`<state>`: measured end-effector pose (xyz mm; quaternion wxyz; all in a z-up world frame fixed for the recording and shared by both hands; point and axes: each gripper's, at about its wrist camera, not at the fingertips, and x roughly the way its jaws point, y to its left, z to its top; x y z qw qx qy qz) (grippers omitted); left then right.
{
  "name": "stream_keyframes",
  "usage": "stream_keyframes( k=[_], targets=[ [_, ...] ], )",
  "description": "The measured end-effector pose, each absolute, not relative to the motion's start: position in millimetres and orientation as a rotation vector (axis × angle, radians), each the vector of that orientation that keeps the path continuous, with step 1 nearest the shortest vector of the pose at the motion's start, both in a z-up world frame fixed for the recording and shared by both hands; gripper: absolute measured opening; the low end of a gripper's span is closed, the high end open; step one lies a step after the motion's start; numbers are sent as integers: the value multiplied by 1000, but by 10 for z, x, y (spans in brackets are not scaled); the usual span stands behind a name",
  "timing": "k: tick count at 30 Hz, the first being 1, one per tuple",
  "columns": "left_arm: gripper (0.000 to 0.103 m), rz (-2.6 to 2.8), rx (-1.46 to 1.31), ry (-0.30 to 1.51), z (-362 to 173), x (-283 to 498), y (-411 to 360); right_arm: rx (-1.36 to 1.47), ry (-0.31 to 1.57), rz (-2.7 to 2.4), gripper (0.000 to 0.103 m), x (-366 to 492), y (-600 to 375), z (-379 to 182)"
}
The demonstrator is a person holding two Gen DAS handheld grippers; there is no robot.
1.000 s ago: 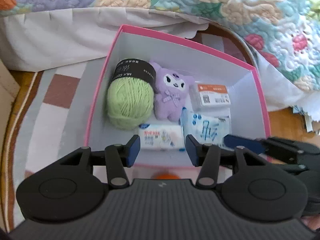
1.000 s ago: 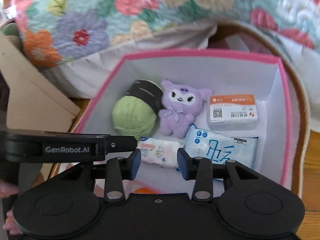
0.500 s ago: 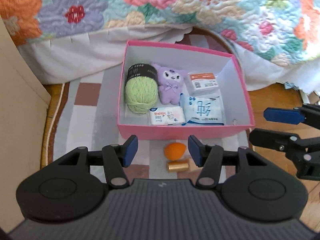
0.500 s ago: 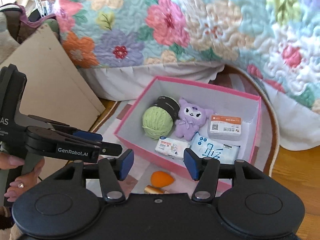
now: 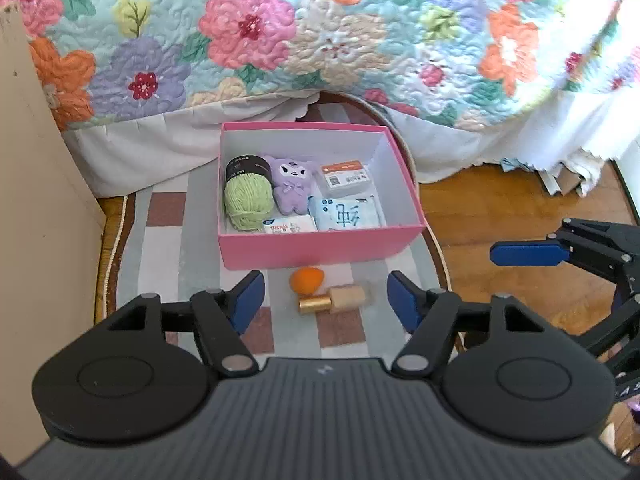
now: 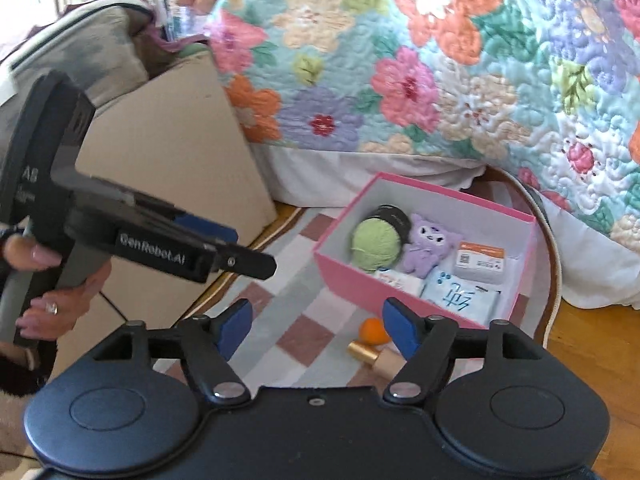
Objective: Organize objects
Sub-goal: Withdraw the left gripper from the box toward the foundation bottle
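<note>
A pink box (image 5: pixel 320 249) (image 6: pixel 352 285) stands on a checked rug. It holds a green yarn ball (image 5: pixel 248 200) (image 6: pixel 375 244), a purple plush (image 5: pixel 291 185) (image 6: pixel 426 243), a white card box (image 5: pixel 345 175), a blue tissue pack (image 5: pixel 346 213) (image 6: pixel 460 293) and a small wipes pack (image 5: pixel 289 225). An orange sponge (image 5: pixel 306 280) (image 6: pixel 373 330) and a gold-capped tube (image 5: pixel 332 300) (image 6: pixel 374 357) lie on the rug in front of the box. My left gripper (image 5: pixel 325 300) is open and empty, raised behind them. My right gripper (image 6: pixel 317 326) is open and empty, off to the right.
A flowered quilt (image 5: pixel 320 40) hangs over a bed behind the box. A beige cardboard panel (image 5: pixel 36 216) (image 6: pixel 176 152) stands on the left. Wooden floor (image 5: pixel 500 216) lies to the right of the rug (image 5: pixel 168 248). The other gripper shows in each view's side.
Both grippers have pulled back and up from over the box, so the box looks smaller and the sponge and tube are in sight. Both jaws have opened wider.
</note>
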<state>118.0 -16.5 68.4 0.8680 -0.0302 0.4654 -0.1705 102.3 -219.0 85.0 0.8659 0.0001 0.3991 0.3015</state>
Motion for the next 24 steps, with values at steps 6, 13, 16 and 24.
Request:
stream_keyframes(
  k=[6, 13, 16, 24],
  targets=[
    [72, -329, -19, 986, 573, 801, -196, -68, 785, 648, 86, 564, -2158, 849],
    [72, -334, -45, 1066, 164, 604, -171, -68, 775, 652, 91, 271, -2165, 615],
    [72, -345, -43, 1074, 15, 590, -165, -66, 769, 711, 92, 226, -2159, 455],
    [72, -305, -76, 1047, -401, 795, -109, -134, 797, 685, 93, 324, -2025, -60]
  ],
)
